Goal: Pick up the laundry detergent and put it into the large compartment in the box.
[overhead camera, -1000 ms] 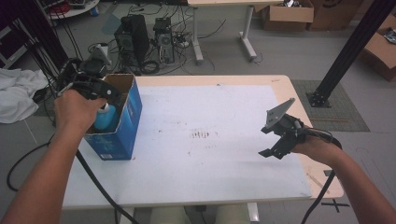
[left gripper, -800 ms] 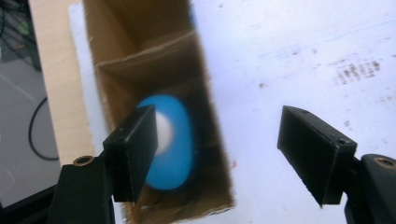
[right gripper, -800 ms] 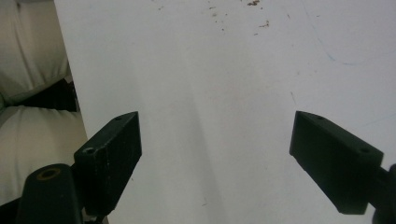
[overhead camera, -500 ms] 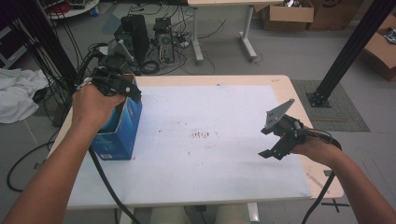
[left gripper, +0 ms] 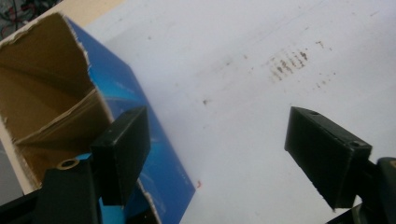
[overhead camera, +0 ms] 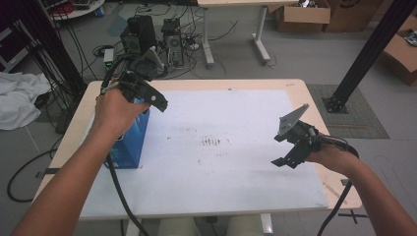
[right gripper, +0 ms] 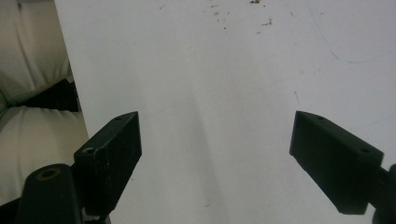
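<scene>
L gripper point(left gripper: 215, 154) jaws apart, just been opening, nothing btwn them, just above blue box point(overhead camera: 129, 142) at table's point(overhead camera: 295, 88) left edge. R gripper point(right gripper: 219, 154) jaws wide, empty, well right of box. Lift L straight clear, don't snag torn rim

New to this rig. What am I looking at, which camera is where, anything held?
No robot: a person holds a two-jaw gripper in each hand. The high view looks down from above the person's side of the table; forearms enter from the bottom. The other two cameras ride on the grippers and look along their black jaws.

The left gripper is above an open blue box at the table's left; its jaws have just been opening and nothing is between them. The gripper view looks into the box's brown inside.

The right gripper hovers open over the white sheet, which has small dark marks. Neither holds anything.
</scene>
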Demonstrator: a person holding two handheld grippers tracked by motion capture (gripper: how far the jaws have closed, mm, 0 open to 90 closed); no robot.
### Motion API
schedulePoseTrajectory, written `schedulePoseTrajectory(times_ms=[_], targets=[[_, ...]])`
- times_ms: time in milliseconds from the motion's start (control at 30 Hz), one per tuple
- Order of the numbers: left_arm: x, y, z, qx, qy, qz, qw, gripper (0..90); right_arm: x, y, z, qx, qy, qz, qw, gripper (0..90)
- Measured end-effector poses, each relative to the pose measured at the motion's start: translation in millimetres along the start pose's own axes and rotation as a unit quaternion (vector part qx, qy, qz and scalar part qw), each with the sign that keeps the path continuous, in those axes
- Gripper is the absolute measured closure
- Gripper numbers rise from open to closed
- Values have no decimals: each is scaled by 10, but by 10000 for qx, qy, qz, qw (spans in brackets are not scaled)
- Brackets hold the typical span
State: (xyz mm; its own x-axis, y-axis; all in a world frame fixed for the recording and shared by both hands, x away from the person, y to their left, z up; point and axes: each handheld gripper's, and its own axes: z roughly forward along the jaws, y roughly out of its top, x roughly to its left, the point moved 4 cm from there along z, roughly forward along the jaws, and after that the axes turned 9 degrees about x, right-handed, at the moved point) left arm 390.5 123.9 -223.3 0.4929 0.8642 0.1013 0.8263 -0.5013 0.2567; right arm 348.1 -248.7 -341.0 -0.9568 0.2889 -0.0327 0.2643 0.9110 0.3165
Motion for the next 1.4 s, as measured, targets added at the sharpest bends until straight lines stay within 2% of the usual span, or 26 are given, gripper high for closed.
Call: schedulePoseTrajectory(times_ms=[167,233,267,400,600,667,700,767,867,900,933,967,1000,1033,1067,1100,1133,1167,1200,1267,1333,1367,1400], targets=[[-94,43,50,-35,1,291,9996,215,3,-8,7,9,8,4,10000,168],[-165,75,79,-68,-6,464,9989,212,4,-10,12,13,10,23,10000,168],[-165,75,79,-68,-6,464,9989,207,4,-10,12,13,10,23,10000,168],[-253,108,110,-92,-31,709,9974,206,3,-8,21,15,20,28,10000,168],[-385,153,159,-73,-160,1158,9931,200,4,-1,29,23,27,46,10000,168],[-414,166,171,-37,-161,1315,9912,198,2,-2,34,32,30,42,10000,168],[-448,183,186,-35,-218,1444,9893,200,1,0,43,20,42,47,10000,168],[-466,195,197,-47,-254,1499,9884,199,1,1,51,22,50,62,10000,168],[-506,222,220,-8,-320,1708,9848,200,1,1,56,23,52,62,10000,168],[-536,242,236,9,-345,1849,9822,200,-2,2,58,29,56,74,10000,168],[-536,242,236,9,-345,1849,9822,200,-2,2,58,29,56,74,10000,168],[-547,250,239,8,-346,1920,9808,200,-3,2,58,32,59,87,9999,168],[-592,276,245,12,-390,2067,9776,200,-5,2,56,30,60,97,9999,168],[-592,276,245,12,-390,2067,9776,199,-5,3,54,32,63,102,9999,168],[-615,289,246,-1,-402,2149,9758,198,-5,4,53,31,60,119,9999,168],[-662,318,250,-9,-432,2289,9725,198,-6,5,51,35,61,133,9999,167],[-662,318,250,-9,-432,2289,9725,198,-6,5,51,35,61,133,9999,167],[-701,343,253,-27,-466,2414,9693,198,-9,9,50,32,62,135,9999,167],[-701,343,253,-27,-466,2414,9693,198,-9,9,50,32,62,135,9999,167],[-751,371,262,-32,-489,2584,9648,197,-8,17,51,30,72,147,9999,167],[-789,391,280,-12,-524,2691,9617,197,-6,20,52,35,71,148,9999,167],[-821,404,297,-3,-545,2803,9584,195,-1,27,55,39,72,135,9999,167],[-821,404,297,-3,-545,2803,9584,195,-1,27,55,39,72,135,9999,167]])
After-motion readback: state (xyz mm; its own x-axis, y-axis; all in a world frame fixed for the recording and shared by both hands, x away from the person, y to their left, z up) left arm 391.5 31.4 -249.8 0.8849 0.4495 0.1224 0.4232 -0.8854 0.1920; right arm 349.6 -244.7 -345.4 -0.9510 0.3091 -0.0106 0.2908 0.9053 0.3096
